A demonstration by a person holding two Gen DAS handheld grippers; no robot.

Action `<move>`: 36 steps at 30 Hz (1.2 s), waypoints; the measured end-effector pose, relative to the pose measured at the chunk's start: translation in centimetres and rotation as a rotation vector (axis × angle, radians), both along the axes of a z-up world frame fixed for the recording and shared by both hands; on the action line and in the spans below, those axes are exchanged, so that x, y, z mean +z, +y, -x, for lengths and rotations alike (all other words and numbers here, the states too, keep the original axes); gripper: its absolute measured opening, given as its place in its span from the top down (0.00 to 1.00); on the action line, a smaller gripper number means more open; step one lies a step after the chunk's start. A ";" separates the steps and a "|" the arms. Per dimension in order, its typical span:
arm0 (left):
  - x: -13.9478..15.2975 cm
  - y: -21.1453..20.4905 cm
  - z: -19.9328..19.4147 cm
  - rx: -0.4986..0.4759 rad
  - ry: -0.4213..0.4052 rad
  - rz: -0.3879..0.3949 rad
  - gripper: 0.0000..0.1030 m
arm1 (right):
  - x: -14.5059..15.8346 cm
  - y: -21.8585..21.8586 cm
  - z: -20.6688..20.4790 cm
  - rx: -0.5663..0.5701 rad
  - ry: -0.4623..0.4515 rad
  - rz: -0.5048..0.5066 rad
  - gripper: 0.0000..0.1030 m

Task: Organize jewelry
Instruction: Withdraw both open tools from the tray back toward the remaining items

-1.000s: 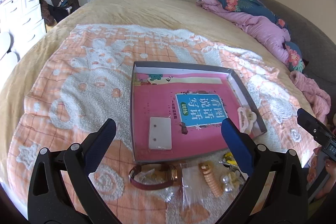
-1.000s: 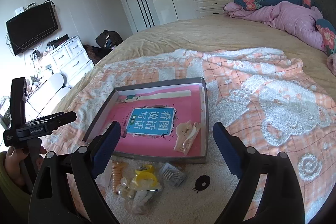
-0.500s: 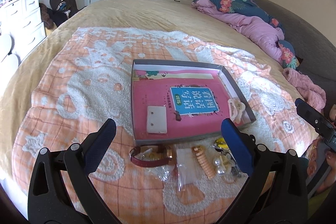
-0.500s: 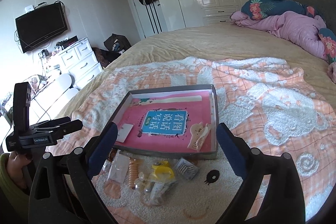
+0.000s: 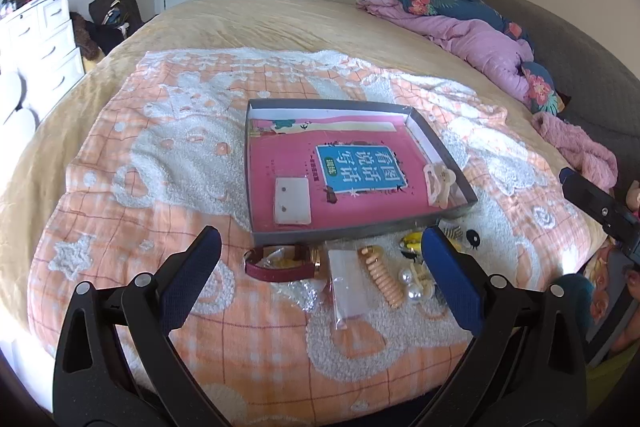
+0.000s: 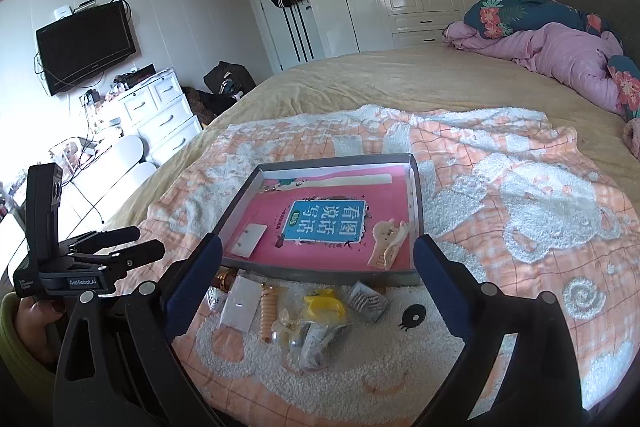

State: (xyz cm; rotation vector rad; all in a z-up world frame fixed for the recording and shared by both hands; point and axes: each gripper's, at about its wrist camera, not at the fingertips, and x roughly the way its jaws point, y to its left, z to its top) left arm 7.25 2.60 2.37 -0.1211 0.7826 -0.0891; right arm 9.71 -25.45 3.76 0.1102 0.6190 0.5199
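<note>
On the orange-and-white blanket [image 5: 160, 163], a shallow grey tray [image 5: 444, 147] lined with a pink book [image 5: 360, 203] is being filled, and the sorting is judged to be at an early stage. Two pieces are already lying inside: one white earring card [image 5: 292, 201] near the front wall and one cream claw clip [image 5: 440, 183] against the right wall. Outside, just beside the front wall, the rest is still waiting: one burgundy-strapped watch [image 5: 280, 263], one clear packet [image 5: 346, 283], one peach spiral hair tie [image 5: 384, 281], two pearl beads [image 5: 410, 287], one yellow clip [image 6: 324, 303] and one small grey comb clip [image 6: 366, 303], some of them tangled in crumpled plastic. Both tools are being held above this pile with nothing between the fingers: the left gripper [image 5: 320, 283] is being kept spread wide, and the right gripper [image 6: 316, 287] has just been opening and is standing wide apart too.
</note>
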 end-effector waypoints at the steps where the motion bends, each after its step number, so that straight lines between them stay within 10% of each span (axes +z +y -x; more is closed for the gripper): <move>1: 0.0 0.0 0.1 -0.001 -0.001 -0.003 0.09 | -0.1 0.0 0.2 0.000 0.002 0.000 0.07; 36: -8.2 -3.1 2.5 -0.125 0.196 0.055 0.15 | -6.8 0.4 2.2 0.022 0.166 0.098 0.07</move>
